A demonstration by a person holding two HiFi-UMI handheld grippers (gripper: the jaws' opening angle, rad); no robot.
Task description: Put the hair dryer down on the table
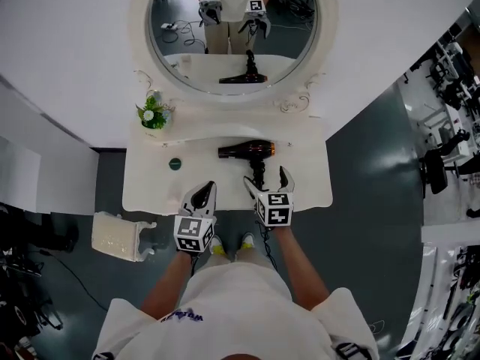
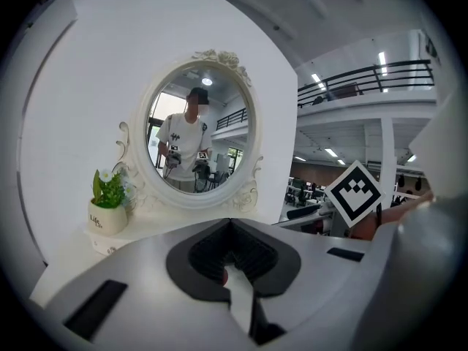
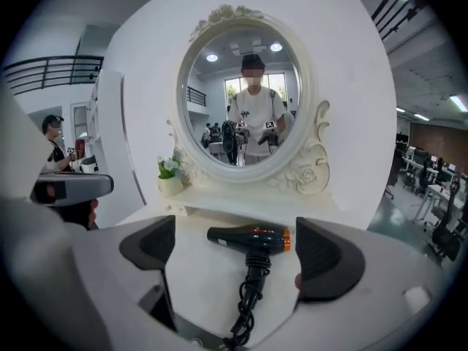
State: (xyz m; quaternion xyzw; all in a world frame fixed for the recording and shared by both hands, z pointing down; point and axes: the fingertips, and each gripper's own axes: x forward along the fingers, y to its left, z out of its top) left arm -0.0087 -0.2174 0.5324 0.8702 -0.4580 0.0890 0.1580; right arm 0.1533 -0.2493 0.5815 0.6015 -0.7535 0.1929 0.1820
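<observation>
Hair dryer [image 1: 246,151], glossy black, cream table [image 1: 150,190]

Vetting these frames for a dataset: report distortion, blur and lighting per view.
Head view: even light, sharp; hair dryer casts little shadow on the table. Left gripper view: heavy fisheye, dark corners, shut left gripper soft up close. Right gripper view: same fisheye; hair dryer crisp beyond open right gripper.
</observation>
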